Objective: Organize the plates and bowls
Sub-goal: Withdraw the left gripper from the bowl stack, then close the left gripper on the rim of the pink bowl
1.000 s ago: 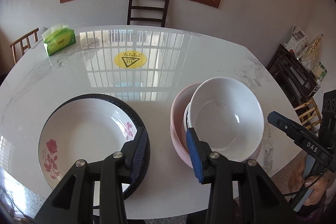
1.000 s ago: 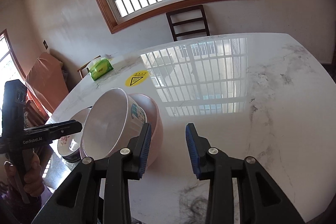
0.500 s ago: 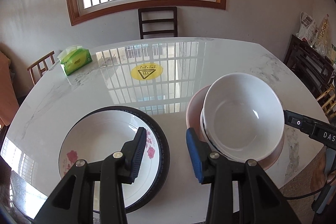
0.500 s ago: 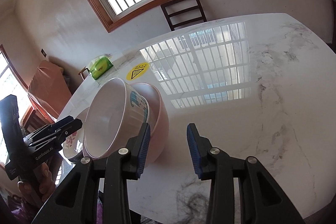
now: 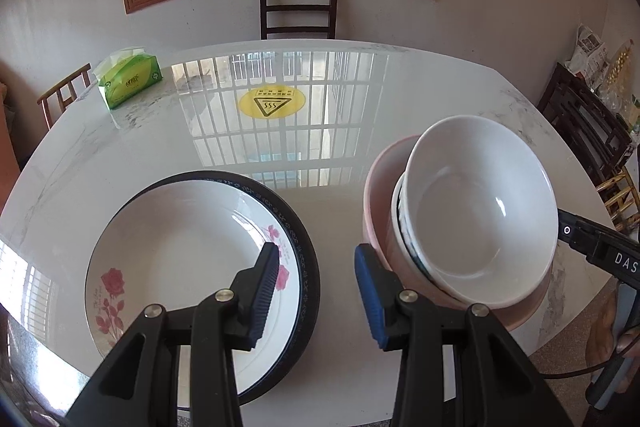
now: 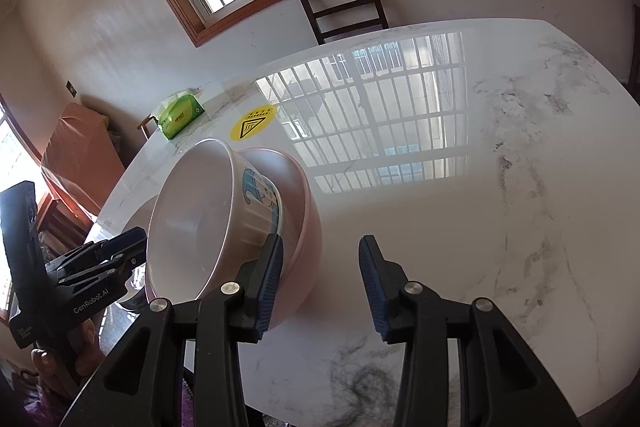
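Two plates are stacked at the near left of the marble table [image 5: 120,147]: a white plate with red roses [image 5: 176,259] lies inside a larger dark-rimmed plate [image 5: 308,247]. Just to their right sits a stack of bowls, a white bowl [image 5: 480,211] tilted inside a pink bowl [image 5: 380,195], with the edge of what looks like a third bowl between them. One green tissue pack [image 5: 128,81], one yellow warning sticker [image 5: 272,102] and one dark chair [image 5: 298,11] lie farther back. The left gripper [image 5: 316,291] has its jaws spread wide, holding nothing, poised over the gap between plates and bowls. The right gripper [image 6: 320,283] is likewise wide apart and empty, its left finger just beside the pink bowl's wall; contact cannot be told. Only the right wrist view shows the blue cartoon print on the white bowl's outside; only the left wrist view shows the rose pattern fully.
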`<state>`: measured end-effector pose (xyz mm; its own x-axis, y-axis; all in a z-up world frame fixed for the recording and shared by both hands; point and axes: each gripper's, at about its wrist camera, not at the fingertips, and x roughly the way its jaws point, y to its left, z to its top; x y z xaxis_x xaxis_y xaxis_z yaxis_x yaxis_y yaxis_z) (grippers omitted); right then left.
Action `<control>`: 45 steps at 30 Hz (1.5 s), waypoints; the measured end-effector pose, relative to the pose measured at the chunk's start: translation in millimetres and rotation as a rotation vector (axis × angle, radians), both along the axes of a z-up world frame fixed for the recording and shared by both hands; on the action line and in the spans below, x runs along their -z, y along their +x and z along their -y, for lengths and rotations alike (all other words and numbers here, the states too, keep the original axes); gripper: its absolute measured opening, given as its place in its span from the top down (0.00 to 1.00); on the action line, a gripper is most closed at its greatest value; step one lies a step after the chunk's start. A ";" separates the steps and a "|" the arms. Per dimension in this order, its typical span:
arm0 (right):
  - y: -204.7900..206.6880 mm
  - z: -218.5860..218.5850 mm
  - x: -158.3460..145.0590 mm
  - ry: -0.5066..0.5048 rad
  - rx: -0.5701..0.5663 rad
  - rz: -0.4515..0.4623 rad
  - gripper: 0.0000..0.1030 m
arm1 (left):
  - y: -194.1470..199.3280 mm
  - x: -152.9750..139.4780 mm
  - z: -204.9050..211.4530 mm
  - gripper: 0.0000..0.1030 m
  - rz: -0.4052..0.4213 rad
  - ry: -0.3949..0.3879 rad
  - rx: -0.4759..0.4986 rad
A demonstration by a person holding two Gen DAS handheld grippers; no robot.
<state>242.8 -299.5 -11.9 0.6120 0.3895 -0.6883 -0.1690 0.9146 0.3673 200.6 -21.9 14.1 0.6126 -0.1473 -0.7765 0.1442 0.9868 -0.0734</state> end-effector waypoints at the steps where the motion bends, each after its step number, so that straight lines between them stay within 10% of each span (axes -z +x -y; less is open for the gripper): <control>1: 1.7 0.0 0.4 0.003 0.000 -0.009 0.63 | 3.3 0.8 -2.6 0.61 -0.018 -0.018 0.004; 11: 14.6 -7.0 -2.7 -0.076 -0.038 -0.072 0.61 | 28.2 12.7 1.7 0.61 -0.127 0.049 0.034; 31: 44.2 4.8 5.8 -0.074 -0.148 -0.281 0.47 | 64.9 21.3 -7.2 0.61 -0.393 -0.068 0.010; 45: 46.6 7.4 6.8 -0.062 -0.140 -0.297 0.45 | 45.1 -13.4 -43.9 0.61 -0.397 -0.397 0.034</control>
<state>289.4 -306.9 -18.7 0.3242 0.4076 -0.8536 -0.1884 0.9121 0.3640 245.7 21.9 27.5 0.2749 -0.4900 -0.8273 0.0612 0.8676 -0.4935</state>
